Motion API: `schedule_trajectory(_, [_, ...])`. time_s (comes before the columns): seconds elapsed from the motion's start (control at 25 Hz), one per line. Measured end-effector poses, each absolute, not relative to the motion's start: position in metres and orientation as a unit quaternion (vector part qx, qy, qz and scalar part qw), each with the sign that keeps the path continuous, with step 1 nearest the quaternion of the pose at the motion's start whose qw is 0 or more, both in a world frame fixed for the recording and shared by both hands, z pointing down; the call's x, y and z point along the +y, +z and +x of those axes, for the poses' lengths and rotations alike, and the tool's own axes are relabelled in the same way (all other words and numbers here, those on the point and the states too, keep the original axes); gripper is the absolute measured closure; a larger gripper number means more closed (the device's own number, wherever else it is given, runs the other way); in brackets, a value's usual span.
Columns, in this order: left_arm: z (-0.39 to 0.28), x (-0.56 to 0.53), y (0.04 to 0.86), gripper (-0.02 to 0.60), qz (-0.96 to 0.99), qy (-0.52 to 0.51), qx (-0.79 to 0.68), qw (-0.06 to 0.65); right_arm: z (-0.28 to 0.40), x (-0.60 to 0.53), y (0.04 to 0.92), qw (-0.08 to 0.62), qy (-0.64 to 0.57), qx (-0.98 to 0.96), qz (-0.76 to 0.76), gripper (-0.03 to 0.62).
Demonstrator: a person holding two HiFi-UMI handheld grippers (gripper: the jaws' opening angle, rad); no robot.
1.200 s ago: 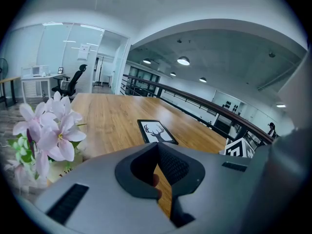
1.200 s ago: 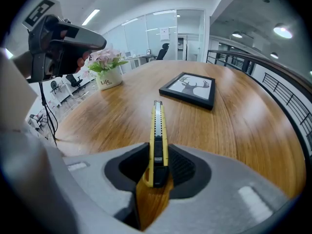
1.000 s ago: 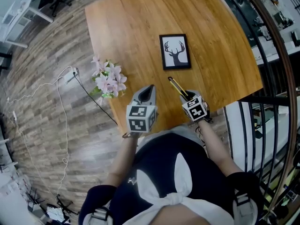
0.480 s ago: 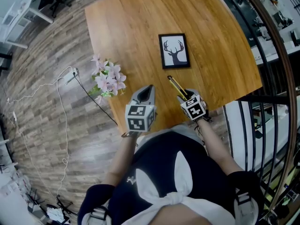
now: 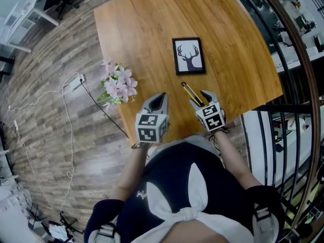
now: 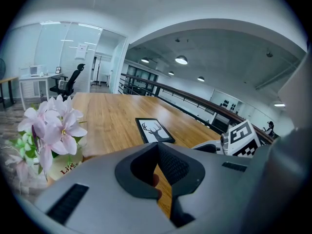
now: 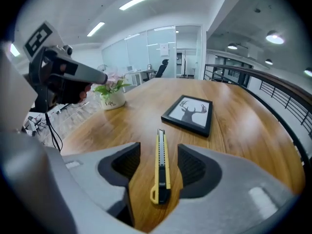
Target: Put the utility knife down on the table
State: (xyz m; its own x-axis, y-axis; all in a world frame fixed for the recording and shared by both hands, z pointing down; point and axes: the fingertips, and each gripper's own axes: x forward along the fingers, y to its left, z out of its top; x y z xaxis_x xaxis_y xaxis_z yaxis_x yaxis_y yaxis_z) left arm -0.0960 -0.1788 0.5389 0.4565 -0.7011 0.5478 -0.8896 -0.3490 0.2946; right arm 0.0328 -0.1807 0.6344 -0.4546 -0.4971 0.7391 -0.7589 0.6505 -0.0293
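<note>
The yellow-and-black utility knife [image 5: 190,93] lies flat on the wooden table [image 5: 152,34], near its front edge. In the right gripper view the knife [image 7: 161,167] rests between my jaws, with a gap on both sides. My right gripper [image 5: 200,98] hovers just above the knife's handle end; its jaws are opening and neither pad touches the knife. To the left, my left gripper [image 5: 160,97] hangs over the table's front edge. In the left gripper view its pads [image 6: 168,162] stand together with nothing between them.
A black-framed deer picture [image 5: 189,55] lies just beyond the knife. A pot of pink flowers [image 5: 117,87] stands at the table's left edge. A dark metal railing [image 5: 283,110] runs close along the right. A cable [image 5: 66,100] trails over the floor at the left.
My right gripper's jaws have spread wide and let go of the knife, and the gripper has lifted a little. The knife stays on the table. My left gripper has not moved.
</note>
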Motion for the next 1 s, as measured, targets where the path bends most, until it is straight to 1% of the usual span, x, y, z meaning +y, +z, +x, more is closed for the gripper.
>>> schedule_trajectory(0.04, [-0.097, -0.178, 0.538, 0.574, 0.804, 0.165, -0.495, 0.284, 0.031, -0.182, 0.626, 0.353, 0.179, -0.837, 0.379, 0.361])
schedule_trajectory(0.2, [-0.096, -0.177, 0.533, 0.574, 0.807, 0.162, -0.494, 0.279, 0.029, -0.187, 0.595, 0.318, 0.163, -0.847, 0.394, 0.43])
schedule_trajectory(0.4, [-0.094, -0.174, 0.528, 0.574, 0.812, 0.16, -0.49, 0.275, 0.033, -0.19, 0.554, 0.265, 0.139, -0.854, 0.425, 0.553])
schedule_trajectory(0.48, [-0.092, -0.173, 0.524, 0.572, 0.814, 0.157, -0.49, 0.271, 0.036, -0.189, 0.54, 0.248, 0.131, -0.856, 0.434, 0.59])
schedule_trajectory(0.76, [-0.084, -0.167, 0.514, 0.574, 0.821, 0.154, -0.485, 0.258, 0.04, -0.18, 0.505, 0.209, 0.117, -0.865, 0.442, 0.595])
schedule_trajectory(1.0, [-0.076, -0.159, 0.511, 0.572, 0.827, 0.158, -0.475, 0.256, 0.039, -0.172, 0.497, 0.203, 0.108, -0.873, 0.431, 0.597])
